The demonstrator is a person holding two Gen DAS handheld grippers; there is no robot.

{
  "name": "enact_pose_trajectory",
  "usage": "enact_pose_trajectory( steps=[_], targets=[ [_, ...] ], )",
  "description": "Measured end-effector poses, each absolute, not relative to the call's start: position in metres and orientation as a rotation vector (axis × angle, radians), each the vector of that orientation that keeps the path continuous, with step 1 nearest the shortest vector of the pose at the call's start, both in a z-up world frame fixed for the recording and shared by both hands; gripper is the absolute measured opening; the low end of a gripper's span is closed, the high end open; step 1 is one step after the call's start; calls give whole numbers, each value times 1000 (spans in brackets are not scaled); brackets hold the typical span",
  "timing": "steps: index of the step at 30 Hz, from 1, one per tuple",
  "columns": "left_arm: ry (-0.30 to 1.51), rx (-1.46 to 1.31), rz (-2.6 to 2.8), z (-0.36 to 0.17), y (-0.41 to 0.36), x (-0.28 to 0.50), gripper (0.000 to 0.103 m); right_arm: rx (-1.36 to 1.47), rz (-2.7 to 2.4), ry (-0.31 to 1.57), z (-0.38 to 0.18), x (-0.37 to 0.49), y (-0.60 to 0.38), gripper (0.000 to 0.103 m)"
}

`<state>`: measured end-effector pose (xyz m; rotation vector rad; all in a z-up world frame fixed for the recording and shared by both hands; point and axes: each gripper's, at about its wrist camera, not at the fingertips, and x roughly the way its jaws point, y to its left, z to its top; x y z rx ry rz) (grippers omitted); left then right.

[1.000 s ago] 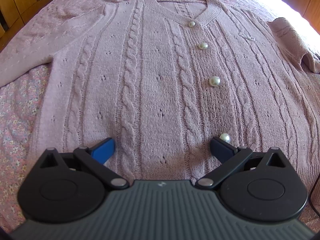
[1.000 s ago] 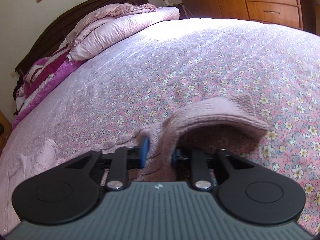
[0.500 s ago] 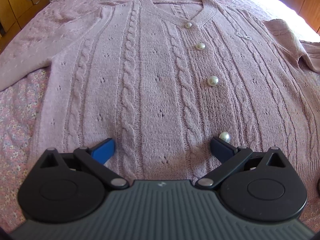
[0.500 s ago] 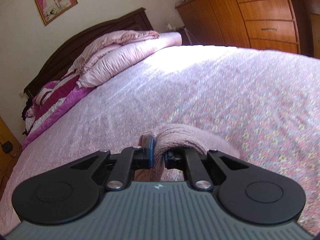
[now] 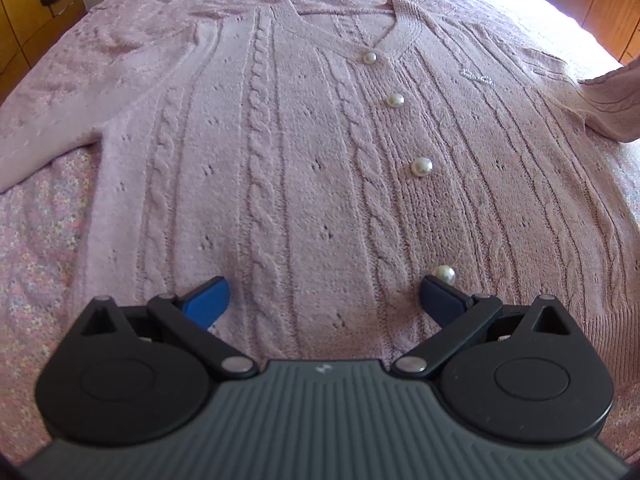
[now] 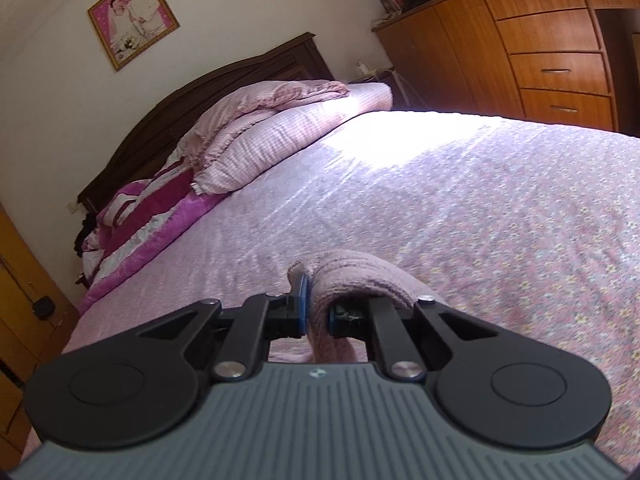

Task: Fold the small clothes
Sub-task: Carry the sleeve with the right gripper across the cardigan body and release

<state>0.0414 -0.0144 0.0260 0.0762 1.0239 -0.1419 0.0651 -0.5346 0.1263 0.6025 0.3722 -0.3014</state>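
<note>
Cable-knit cardigan (image 5: 280, 184) under gaping left tool (image 5: 325, 294); right tool (image 6: 318, 314) pinches fuzzy sleeve (image 6: 360, 280).

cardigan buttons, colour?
Pearly white buttons on the pink cardigan; clearest in the left wrist view.

— What do you count from your end?

— One pink cardigan (image 5: 304, 168) spread on one bed (image 6: 460, 184), with four pearl buttons (image 5: 421, 167) down its front.

— And on my rig?

— Two grippers: the left gripper (image 5: 325, 296) and the right gripper (image 6: 318, 312), two fingers each.

— Around the room?

— I see one framed picture (image 6: 134, 18) on the wall, one headboard (image 6: 192, 108), and four drawer fronts (image 6: 556, 70) in a stack, each with one handle.
</note>
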Motion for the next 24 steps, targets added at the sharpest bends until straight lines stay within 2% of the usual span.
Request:
enact_pose_trajectory(
  steps=[24],
  targets=[
    [902,-22,1,67,71,54,103,567,29,350,222,143,-301,6]
  ],
)
